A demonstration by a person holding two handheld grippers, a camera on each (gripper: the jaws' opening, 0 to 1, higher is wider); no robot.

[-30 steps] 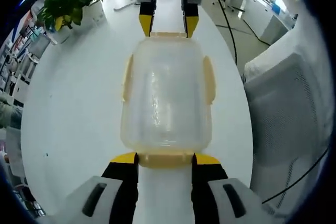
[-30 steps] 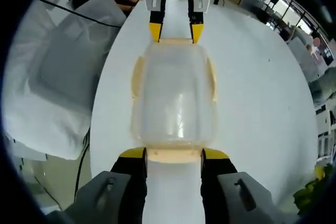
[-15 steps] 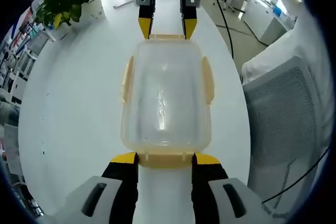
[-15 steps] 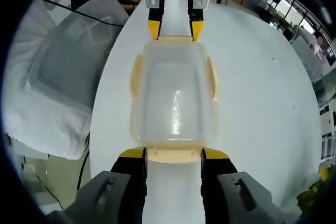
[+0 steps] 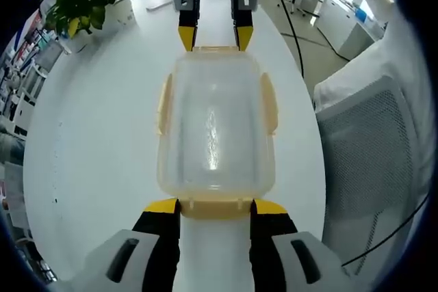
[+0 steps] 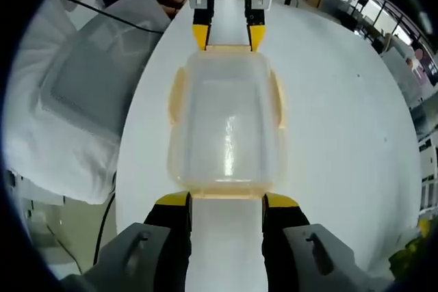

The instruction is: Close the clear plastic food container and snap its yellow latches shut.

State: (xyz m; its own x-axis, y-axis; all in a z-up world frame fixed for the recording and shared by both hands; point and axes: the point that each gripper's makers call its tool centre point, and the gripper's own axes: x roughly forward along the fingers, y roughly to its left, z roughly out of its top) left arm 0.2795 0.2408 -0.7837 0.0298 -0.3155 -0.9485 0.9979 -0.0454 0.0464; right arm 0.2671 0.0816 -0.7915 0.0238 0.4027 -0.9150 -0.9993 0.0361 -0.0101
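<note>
Left gripper view: camera rides on left hand-held gripper (image 5: 215,206), looks steeply down along own jaws at white worktop (image 5: 96,135), close range. Clear container (image 5: 215,128) fills centre; right hand-held gripper (image 5: 213,37) enters at 12 o'clock, facing camera.

Right gripper view: camera on right hand-held gripper (image 6: 227,200), same steep downward look, close, from opposite end. Left hand-held gripper (image 6: 227,37) at 12 o'clock.

Views face each other head-on. Shared: container (image 6: 226,128), worktop (image 6: 342,121), mesh chair (image 5: 369,162) at 3 o'clock left view, chair (image 6: 82,94) at 9 o'clock right view.
</note>
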